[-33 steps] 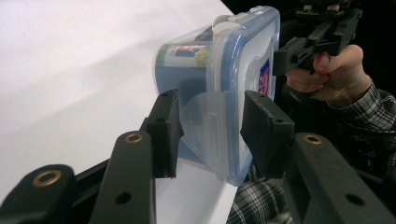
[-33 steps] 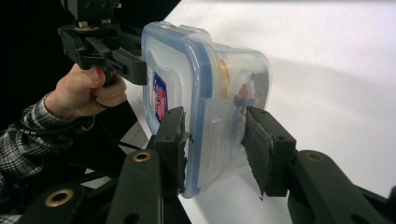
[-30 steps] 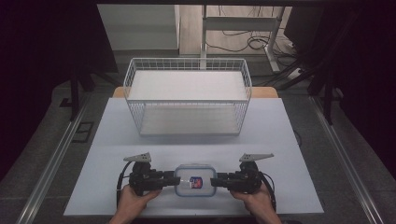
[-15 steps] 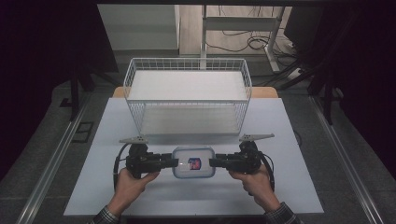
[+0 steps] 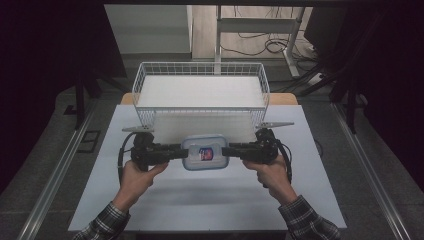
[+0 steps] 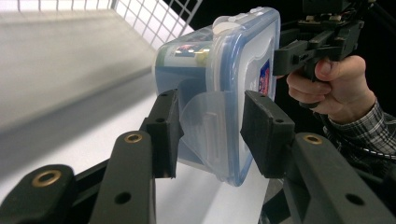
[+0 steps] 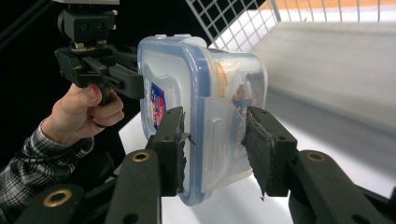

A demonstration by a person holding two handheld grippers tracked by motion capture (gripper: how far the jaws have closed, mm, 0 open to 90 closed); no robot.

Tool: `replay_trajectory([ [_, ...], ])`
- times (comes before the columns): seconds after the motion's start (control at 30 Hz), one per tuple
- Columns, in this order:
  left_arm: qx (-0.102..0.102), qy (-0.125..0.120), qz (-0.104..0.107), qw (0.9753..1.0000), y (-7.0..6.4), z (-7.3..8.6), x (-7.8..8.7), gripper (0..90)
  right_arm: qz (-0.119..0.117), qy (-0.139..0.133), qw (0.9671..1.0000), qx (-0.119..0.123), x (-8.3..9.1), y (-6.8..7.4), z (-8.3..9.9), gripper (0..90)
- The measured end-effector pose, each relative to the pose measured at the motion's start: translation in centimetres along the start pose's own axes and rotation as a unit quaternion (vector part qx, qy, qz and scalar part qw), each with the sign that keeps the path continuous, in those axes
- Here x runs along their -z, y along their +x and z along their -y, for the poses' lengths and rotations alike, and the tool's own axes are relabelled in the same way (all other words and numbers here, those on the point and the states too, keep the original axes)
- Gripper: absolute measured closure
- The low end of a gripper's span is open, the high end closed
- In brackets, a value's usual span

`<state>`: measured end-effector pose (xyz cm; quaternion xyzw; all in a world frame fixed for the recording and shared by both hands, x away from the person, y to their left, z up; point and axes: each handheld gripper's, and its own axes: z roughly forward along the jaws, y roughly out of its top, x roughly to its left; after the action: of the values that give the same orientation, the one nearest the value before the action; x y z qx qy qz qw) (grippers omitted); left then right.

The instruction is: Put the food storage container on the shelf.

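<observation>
White table (image 5: 200,200) fills centre frame, dark room around it; wire basket (image 5: 200,75) sits upper centre. Left gripper (image 5: 172,151) and right gripper (image 5: 232,150) each clamp the plastic box (image 5: 204,152).

Bright table (image 5: 165,200), dark surroundings; gripper views' backgrounds look somewhat blurred.

You are working in what looks like a lab or test room. Your white desk (image 5: 310,180) stands on grey carpet, with metal rails (image 5: 55,175) running along both sides, dark curtains (image 5: 50,50) around it, and loose cables (image 5: 260,45) on the floor under a desk frame (image 5: 255,25) behind.
</observation>
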<state>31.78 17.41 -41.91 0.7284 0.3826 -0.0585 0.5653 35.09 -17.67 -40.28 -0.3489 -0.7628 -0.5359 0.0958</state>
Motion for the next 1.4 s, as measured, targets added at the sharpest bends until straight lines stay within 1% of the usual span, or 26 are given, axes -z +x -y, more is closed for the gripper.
replay_trajectory([
  [0.1,-0.001,-0.002,-0.001,1.0000,0.1,-0.7,0.1,57.5,0.001,-0.005,1.0000,0.002,0.0,0.0,-0.7,58.4],
  [0.13,-0.001,-0.004,-0.003,1.0000,0.2,-1.5,0.3,57.5,0.000,-0.009,0.9999,0.003,0.0,-0.1,-1.4,58.4],
  [0.17,-0.001,-0.004,-0.003,1.0000,0.2,-1.5,0.3,57.5,0.000,-0.010,0.9999,0.003,-0.1,-0.1,-1.7,58.4],
  [0.2,-0.001,-0.008,-0.004,1.0000,0.3,-2.3,0.5,57.5,0.000,-0.013,0.9999,0.004,-0.1,-0.1,-2.1,58.4],
  [0.3,-0.002,-0.011,-0.004,0.9999,0.5,-2.9,0.6,57.5,0.001,-0.016,0.9999,0.004,-0.1,-0.1,-2.9,58.3],
  [0.33,0.000,-0.014,-0.004,0.9999,0.6,-3.6,0.8,57.5,0.001,-0.018,0.9998,0.006,-0.1,-0.1,-3.5,58.4],
  [0.37,0.000,-0.014,-0.004,0.9999,0.6,-3.6,0.8,57.5,0.001,-0.018,0.9998,0.006,-0.1,-0.1,-3.5,58.4],
  [0.4,0.000,-0.016,-0.004,0.9999,0.7,-4.4,0.9,57.5,0.002,-0.020,0.9998,0.007,-0.1,-0.1,-4.3,58.3],
  [0.47,0.001,-0.017,-0.005,0.9998,0.7,-4.8,1.0,57.5,0.003,-0.022,0.9997,0.009,-0.1,-0.1,-4.7,58.3],
  [0.5,-0.001,-0.019,-0.006,0.9998,0.8,-5.6,1.1,57.5,0.003,-0.026,0.9996,0.009,-0.1,-0.1,-5.6,58.2],
  [0.53,-0.001,-0.019,-0.006,0.9998,0.8,-5.6,1.1,57.5,0.003,-0.026,0.9996,0.008,-0.1,-0.1,-5.9,58.2],
  [0.57,-0.002,-0.021,-0.008,0.9997,1.0,-6.6,1.4,57.5,0.003,-0.028,0.9996,0.008,-0.1,-0.2,-6.4,58.2],
  [0.63,-0.003,-0.023,-0.009,0.9997,1.0,-7.1,1.5,57.5,0.002,-0.030,0.9995,0.008,-0.1,-0.2,-6.8,58.2],
  [0.7,-0.011,-0.034,-0.013,0.9993,1.2,-8.3,1.7,57.5,-0.001,-0.037,0.9993,0.008,-0.2,-0.4,-8.0,58.2],
  [0.77,-0.011,-0.037,-0.013,0.9992,1.3,-8.7,1.7,57.5,-0.001,-0.040,0.9992,0.008,-0.2,-0.5,-8.4,58.2],
  [0.8,-0.010,-0.038,-0.012,0.9991,1.7,-9.3,1.8,57.5,-0.001,-0.043,0.9990,0.008,-0.3,-0.6,-9.1,58.3],
  [0.83,-0.010,-0.038,-0.012,0.9991,1.7,-9.3,1.8,57.4,-0.001,-0.043,0.9990,0.008,-0.3,-0.6,-9.1,58.3],
  [0.87,0.000,-0.038,-0.008,0.9992,2.3,-10.1,1.8,57.4,0.003,-0.044,0.9990,0.009,-0.4,-0.7,-9.8,58.2],
  [0.9,0.000,-0.038,-0.008,0.9992,2.3,-10.1,1.8,57.3,0.003,-0.044,0.9990,0.009,-0.4,-0.7,-9.8,58.2],
  [0.93,0.007,-0.039,-0.007,0.9992,2.6,-10.5,1.7,57.2,0.009,-0.043,0.9990,0.011,-0.6,-0.9,-10.6,58.2],
  [1.03,0.014,-0.045,-0.005,0.9989,3.3,-11.3,1.7,57.0,0.015,-0.044,0.9988,0.011,-0.8,-1.1,-11.6,58.2],
  [1.07,0.018,-0.048,-0.005,0.9987,3.6,-12.0,1.7,56.9,0.017,-0.045,0.9987,0.012,-0.9,-1.1,-11.9,58.2],
  [1.1,0.018,-0.048,-0.005,0.9987,3.6,-12.0,1.7,56.9,0.017,-0.045,0.9987,0.012,-0.9,-1.1,-11.9,58.2],
  [1.2,0.017,-0.051,-0.007,0.9985,4.2,-13.2,1.7,56.9,0.019,-0.048,0.9986,0.010,-1.1,-1.5,-13.2,58.1],
  [1.3,0.018,-0.053,-0.009,0.9984,4.4,-13.7,1.5,56.9,0.018,-0.049,0.9986,0.006,-1.1,-1.8,-13.8,58.1],
  [1.4,0.030,-0.055,-0.011,0.9980,5.1,-14.6,1.2,56.8,0.016,-0.051,0.9986,-0.005,-1.4,-2.7,-14.7,58.0],
])
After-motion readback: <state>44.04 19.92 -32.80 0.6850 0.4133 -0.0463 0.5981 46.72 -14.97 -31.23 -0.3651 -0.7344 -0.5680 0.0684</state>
